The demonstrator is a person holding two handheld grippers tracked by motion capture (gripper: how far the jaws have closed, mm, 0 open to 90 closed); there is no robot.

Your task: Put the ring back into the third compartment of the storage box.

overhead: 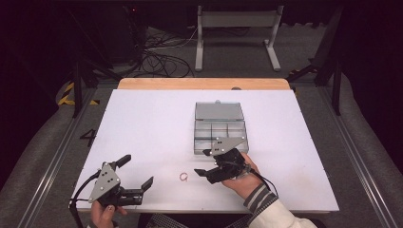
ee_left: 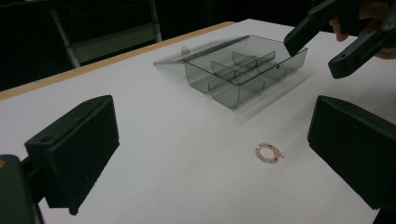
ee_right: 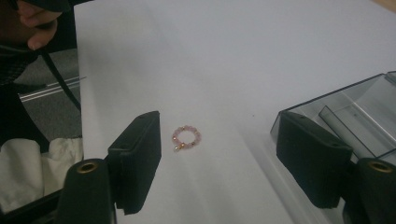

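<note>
Right gripper (overhead: pixel 203 162): one, held in a hand (overhead: pixel 242 178) near the table's front; jaws apart with nothing between them, pointing toward the ring.
Left gripper (overhead: pixel 138 171): one, at the table's front left corner, jaws wide apart and empty.
Bead ring (overhead: pixel 184 176): one, a small loop of pink beads with a few gold ones, lying flat on the white table (overhead: pixel 152 123), just beyond the right gripper's jaw tips and well apart from the left gripper.
Organiser box (overhead: pixel 219 134): one, clear grey plastic, lid (overhead: pixel 218 111) open and laid back; just behind the right gripper.
Compartments: several, separated by dividers; the exact count cannot be told.
Grippers: two.
</note>
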